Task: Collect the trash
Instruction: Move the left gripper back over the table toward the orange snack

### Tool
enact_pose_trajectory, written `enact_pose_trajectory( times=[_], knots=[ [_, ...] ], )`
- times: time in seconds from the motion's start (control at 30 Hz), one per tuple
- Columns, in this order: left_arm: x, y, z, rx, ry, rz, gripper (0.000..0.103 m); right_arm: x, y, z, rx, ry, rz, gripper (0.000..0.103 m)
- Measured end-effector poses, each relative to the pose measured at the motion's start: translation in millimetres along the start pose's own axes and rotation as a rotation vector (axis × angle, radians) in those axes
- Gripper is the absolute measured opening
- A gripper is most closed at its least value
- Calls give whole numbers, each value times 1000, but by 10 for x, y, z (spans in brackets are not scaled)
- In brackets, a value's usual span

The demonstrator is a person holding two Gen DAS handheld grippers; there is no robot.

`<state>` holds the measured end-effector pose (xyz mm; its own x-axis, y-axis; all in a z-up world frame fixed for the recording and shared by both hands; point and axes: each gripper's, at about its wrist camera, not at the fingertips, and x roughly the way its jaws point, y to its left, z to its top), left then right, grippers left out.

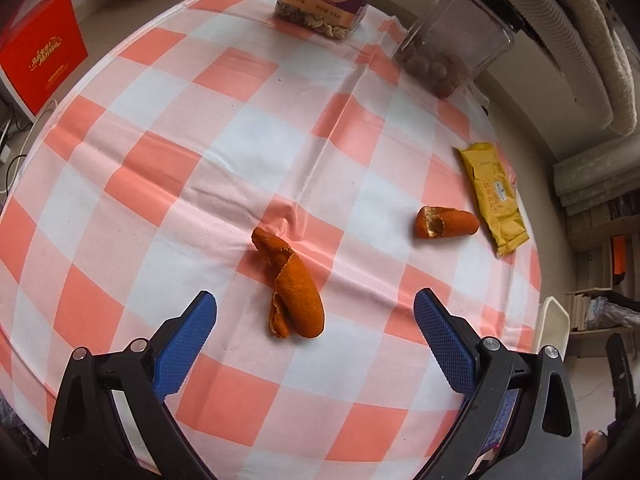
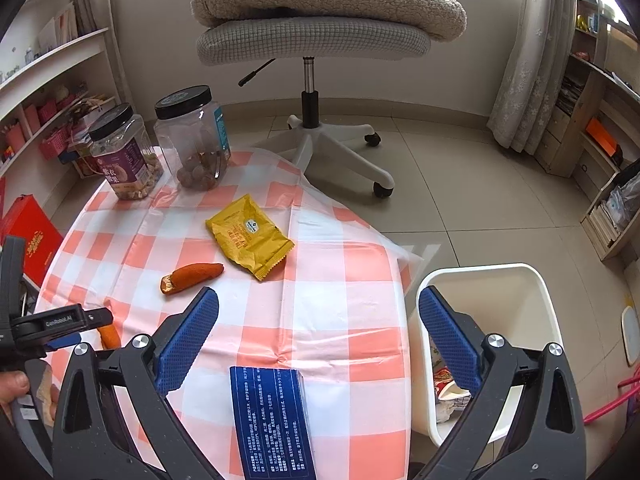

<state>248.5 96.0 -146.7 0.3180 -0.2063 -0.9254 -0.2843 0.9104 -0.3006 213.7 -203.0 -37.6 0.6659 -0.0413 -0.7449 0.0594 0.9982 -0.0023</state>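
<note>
A long orange peel [image 1: 294,286] lies on the checked tablecloth [image 1: 168,184], between the blue pads of my open, empty left gripper [image 1: 315,312], which hovers just above it. A second peel piece [image 1: 444,222] lies to the right, beside a yellow snack wrapper [image 1: 494,196]. In the right wrist view my right gripper [image 2: 319,322] is open and empty above the table's right edge. The wrapper [image 2: 250,236] and second peel [image 2: 192,276] lie ahead of it, and the first peel [image 2: 109,335] is partly hidden by the left gripper [image 2: 60,326]. A white bin [image 2: 548,300] with trash stands beside the table.
Two black-lidded jars stand at the far edge: a nut jar [image 2: 126,160] and a clear jar [image 2: 192,140]. A blue printed pack [image 2: 272,420] lies near the front edge. An office chair [image 2: 316,40] stands beyond the table. A red box [image 1: 42,68] lies left, and shelves line the walls.
</note>
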Motion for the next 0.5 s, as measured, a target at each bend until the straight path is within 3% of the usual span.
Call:
enact_pose_trajectory(
  times=[0.1,0.33,0.5],
  knots=[
    [94,-66,-40,24,3,19,87,23,22,-7,-4,14,9,96],
    [184,-121,-108,93,-17,64,48,86,28,-22,-7,40,7,96],
    [197,-175,-149,199,9,47,48,158,54,-30,2,71,30,96]
  ],
)
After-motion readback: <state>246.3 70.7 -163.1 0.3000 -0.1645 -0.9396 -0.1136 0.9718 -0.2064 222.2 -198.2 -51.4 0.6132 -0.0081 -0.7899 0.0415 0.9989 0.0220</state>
